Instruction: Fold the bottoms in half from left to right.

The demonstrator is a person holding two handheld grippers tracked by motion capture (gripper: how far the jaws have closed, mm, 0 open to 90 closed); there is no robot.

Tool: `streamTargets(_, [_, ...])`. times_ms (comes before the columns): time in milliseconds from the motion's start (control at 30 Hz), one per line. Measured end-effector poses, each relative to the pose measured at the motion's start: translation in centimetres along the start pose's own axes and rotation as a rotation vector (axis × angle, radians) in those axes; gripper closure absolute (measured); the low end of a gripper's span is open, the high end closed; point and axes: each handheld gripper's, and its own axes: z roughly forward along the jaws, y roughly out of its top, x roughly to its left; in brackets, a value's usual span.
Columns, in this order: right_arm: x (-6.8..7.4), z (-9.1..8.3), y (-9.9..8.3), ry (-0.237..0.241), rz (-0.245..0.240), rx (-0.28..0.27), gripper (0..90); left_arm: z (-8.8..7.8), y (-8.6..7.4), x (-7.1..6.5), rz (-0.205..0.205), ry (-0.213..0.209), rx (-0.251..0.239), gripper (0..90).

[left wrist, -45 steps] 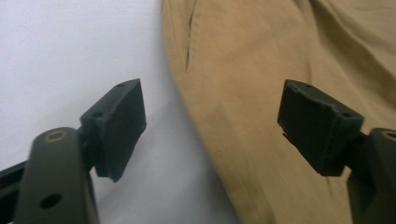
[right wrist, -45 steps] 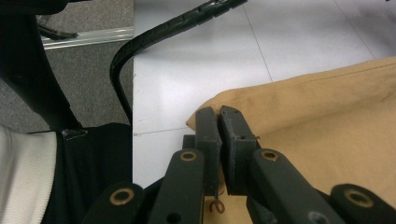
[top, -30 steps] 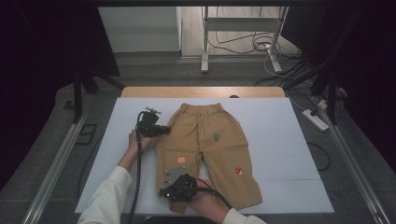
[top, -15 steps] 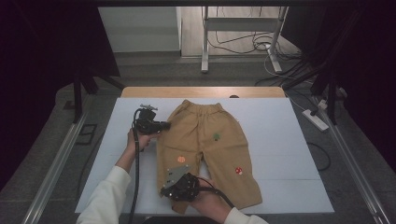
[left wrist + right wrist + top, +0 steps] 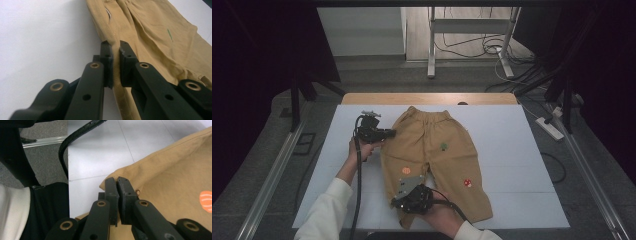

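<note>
Trousers [image 5: 437,160] lengthwise, waistband far

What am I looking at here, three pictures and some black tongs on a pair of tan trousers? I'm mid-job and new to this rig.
No robot arm: a person holds a hand-held gripper in each hand. The high view looks down on a white table with small tan trousers laid flat. The left hand-held gripper pinches the trousers' side edge near the waist; its own camera shows the black jaws shut on that fabric. The right hand-held gripper is shut on the hem end of the near leg, seen close in its own view. Small embroidered patches dot the legs.
</note>
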Motion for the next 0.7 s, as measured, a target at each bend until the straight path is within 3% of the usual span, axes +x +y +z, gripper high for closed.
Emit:
streamTargets(167, [-0.1, -0.7, -0.2, -0.013, 0.009, -0.008, 86.5, 0.0, 0.2, -0.4, -0.004, -0.009, -0.015, 83.1])
streamTargets(700, [-1.0, -2.5, -1.8, -0.044, 0.058, -0.001, 86.6, 1.4, 2.1, -2.4, 0.049, 0.009, 0.023, 82.9])
